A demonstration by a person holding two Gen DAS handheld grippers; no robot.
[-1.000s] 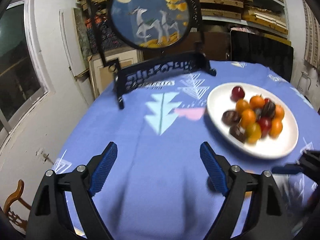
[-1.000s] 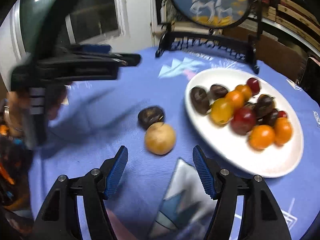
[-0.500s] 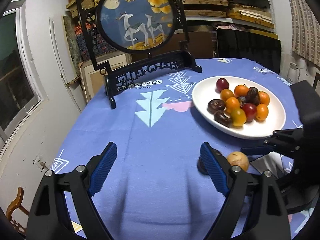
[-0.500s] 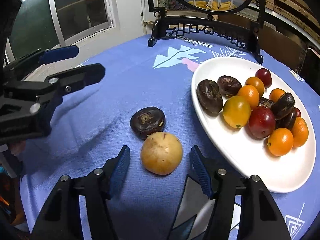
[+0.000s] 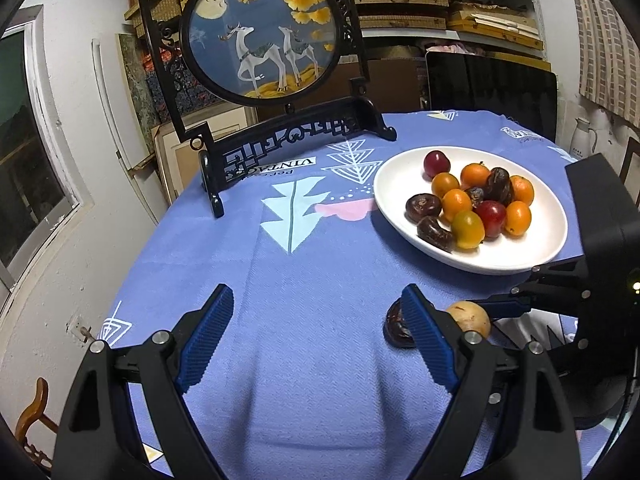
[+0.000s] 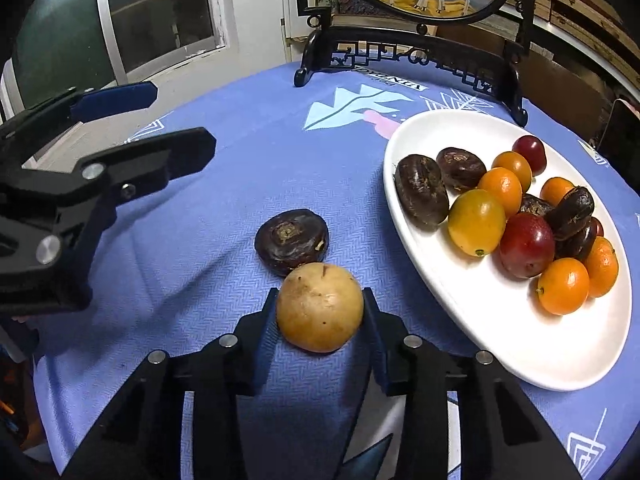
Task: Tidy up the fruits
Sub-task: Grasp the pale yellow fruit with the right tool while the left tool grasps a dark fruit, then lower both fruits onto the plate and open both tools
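A tan round fruit [image 6: 320, 308] lies on the blue tablecloth between the pads of my right gripper [image 6: 320, 310]. Its jaws are closing and both pads touch the fruit's sides. Just beyond it and touching it sits a dark brown flattened fruit [image 6: 292, 240]. The white oval plate [image 6: 500, 360] to the right holds several orange, red and dark brown fruits. My left gripper [image 5: 316, 340] hovers open over bare cloth, with nothing between its fingers. In the left wrist view the tan fruit [image 5: 468, 318] and the dark fruit [image 5: 396, 326] lie just right of its right finger.
A round deer picture on a black carved stand [image 5: 264, 32] rises at the table's far edge. A dark screen [image 5: 492, 88] stands behind the plate [image 5: 400, 168]. A window and a wall run along the left. A wooden chair back [image 5: 36, 412] shows at lower left.
My right gripper came forward around the tan fruit and its jaws drew in onto it. The left gripper stayed open and hardly moved.
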